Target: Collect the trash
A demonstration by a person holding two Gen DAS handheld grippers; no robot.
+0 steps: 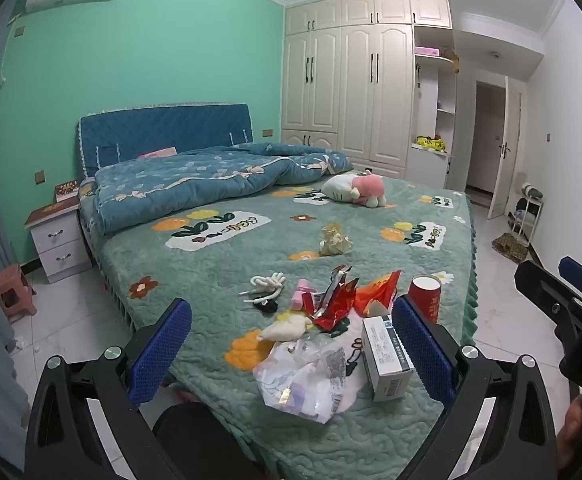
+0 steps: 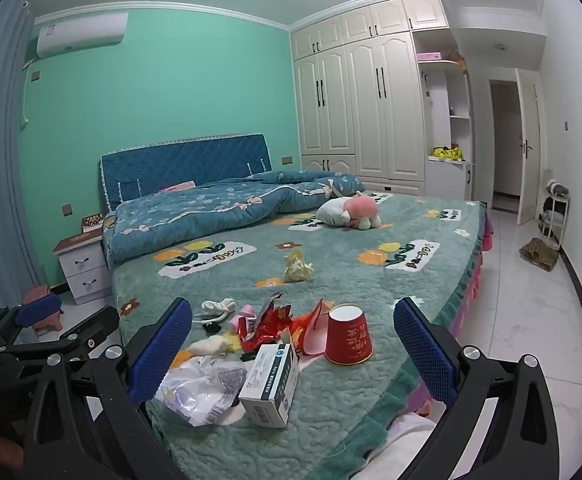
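Observation:
Trash lies on the near corner of the bed point(image 1: 219, 280): a clear plastic bag point(image 1: 307, 376), a white carton box point(image 1: 385, 356), red foil wrappers point(image 1: 337, 300), a red paper cup point(image 1: 425, 294) and a crumpled yellowish wrapper point(image 1: 333, 240). In the right wrist view the bag point(image 2: 207, 388), box point(image 2: 271, 384), wrappers point(image 2: 275, 320), cup point(image 2: 349, 334) and crumpled wrapper point(image 2: 297, 266) show too. My left gripper point(image 1: 291, 344) is open and empty above the bag. My right gripper point(image 2: 291, 344) is open and empty above the box.
A white cord point(image 1: 267, 282), a black hair tie point(image 1: 267, 306) and a cream plush bit point(image 1: 287, 326) lie among the trash. A plush toy point(image 1: 355, 190) and blue quilt point(image 1: 195, 184) lie farther back. A nightstand point(image 1: 57, 236) and stool point(image 1: 13, 294) stand left; wardrobe point(image 1: 351, 80) behind.

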